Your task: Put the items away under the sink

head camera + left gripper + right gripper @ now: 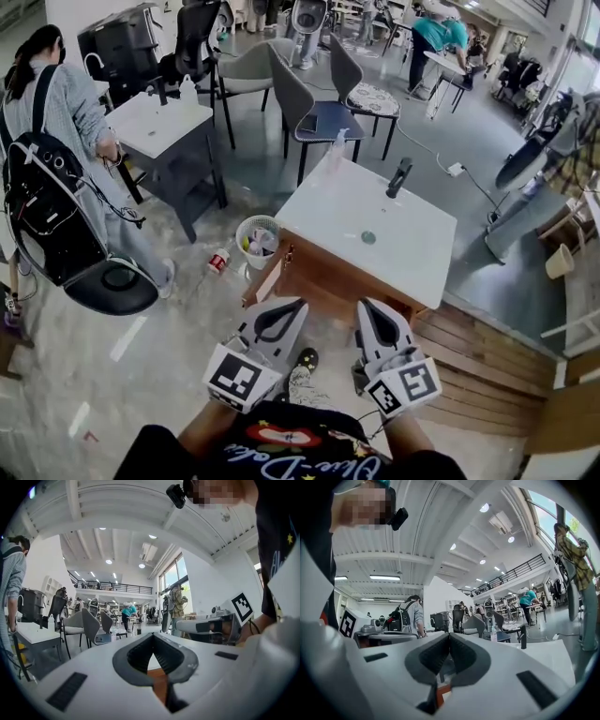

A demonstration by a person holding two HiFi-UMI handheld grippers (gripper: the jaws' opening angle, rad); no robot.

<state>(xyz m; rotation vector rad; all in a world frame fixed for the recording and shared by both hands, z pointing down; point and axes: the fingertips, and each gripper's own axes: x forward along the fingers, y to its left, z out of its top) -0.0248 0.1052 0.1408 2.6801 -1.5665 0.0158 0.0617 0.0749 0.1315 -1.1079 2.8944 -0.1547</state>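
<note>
I hold both grippers level in front of me, side by side and apart, pointing at the sink cabinet (pixel 330 210). My left gripper (pixel 296 304) has its fingers pressed together at the tips, with nothing between them. My right gripper (pixel 365 306) is the same: fingers closed against each other and empty.

The cabinet has a white top over a brown wooden base. A black faucet (pixel 399 176) stands near its far edge, and a round drain (pixel 368 238) sits in the middle of the top.

The things to put away are on the floor at the cabinet's left corner. A small round bucket (pixel 242 228) stands just beside the wooden base with several small items inside; I cannot tell what they are. A red and white can (pixel 218 262) lies on the floor just left of the bucket.

Further left, a person with a black backpack (pixel 42 202) stands by a second white-topped stand (pixel 157 122), with grey chairs (pixel 300 98) beyond.
</note>
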